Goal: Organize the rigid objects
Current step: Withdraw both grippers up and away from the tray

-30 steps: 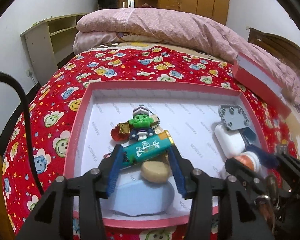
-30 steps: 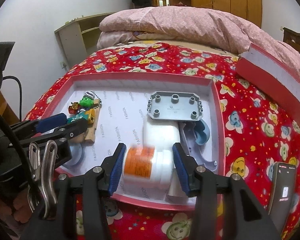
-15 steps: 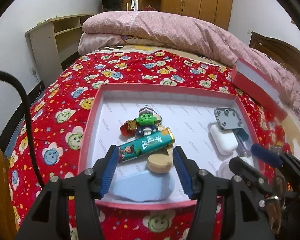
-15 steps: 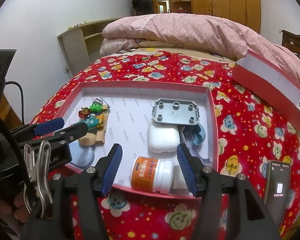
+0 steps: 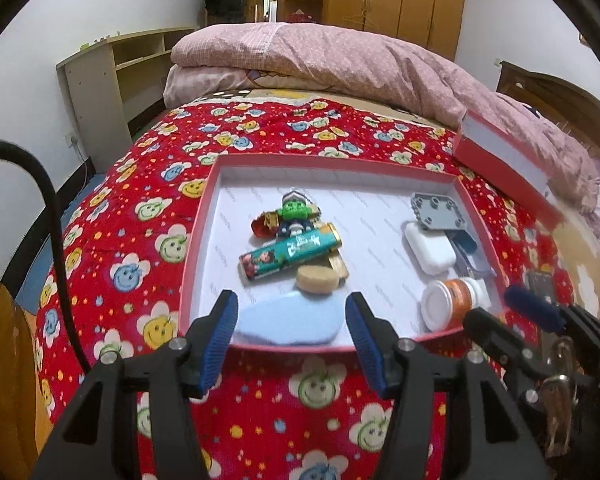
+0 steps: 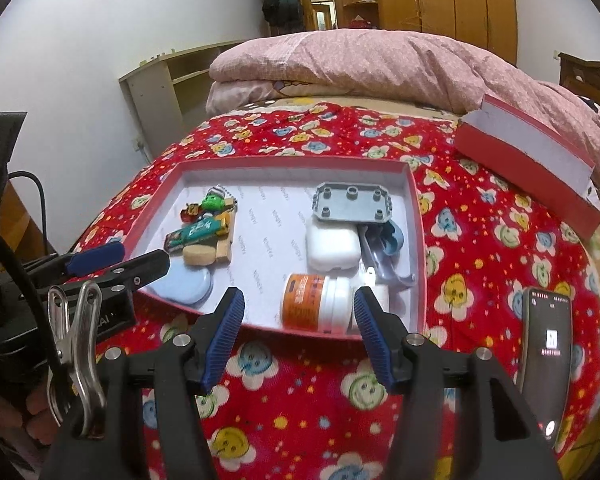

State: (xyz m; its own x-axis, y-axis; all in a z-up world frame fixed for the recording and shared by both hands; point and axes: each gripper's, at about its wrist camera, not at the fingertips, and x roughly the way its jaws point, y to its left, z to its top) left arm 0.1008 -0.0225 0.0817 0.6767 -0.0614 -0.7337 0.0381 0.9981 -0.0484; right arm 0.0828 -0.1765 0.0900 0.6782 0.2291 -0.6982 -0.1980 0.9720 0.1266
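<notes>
A shallow red box (image 5: 196,240) lies on the bed. Its left half holds a green tube (image 5: 290,254), a green toy figure (image 5: 294,210), a tan disc (image 5: 317,280) and a pale blue oval (image 5: 288,320). On its right are a grey studded plate (image 6: 354,202), a white case (image 6: 332,248), a blue-grey hook (image 6: 392,240) and a white bottle with an orange label (image 6: 316,302), lying on its side. My left gripper (image 5: 292,305) hovers open over the box's near edge, holding nothing. My right gripper (image 6: 298,298) is open too, just short of the bottle.
The box's red lid (image 6: 528,160) leans on the pink quilt (image 6: 380,64) at the back right. A phone (image 6: 548,344) lies on the red flowered blanket (image 6: 480,248) right of the box. Pale shelves (image 5: 112,76) stand by the left wall.
Both grippers have opened and drawn back and up from the box. The left let go of the green tube, the right of the bottle; both things now lie in the box.
</notes>
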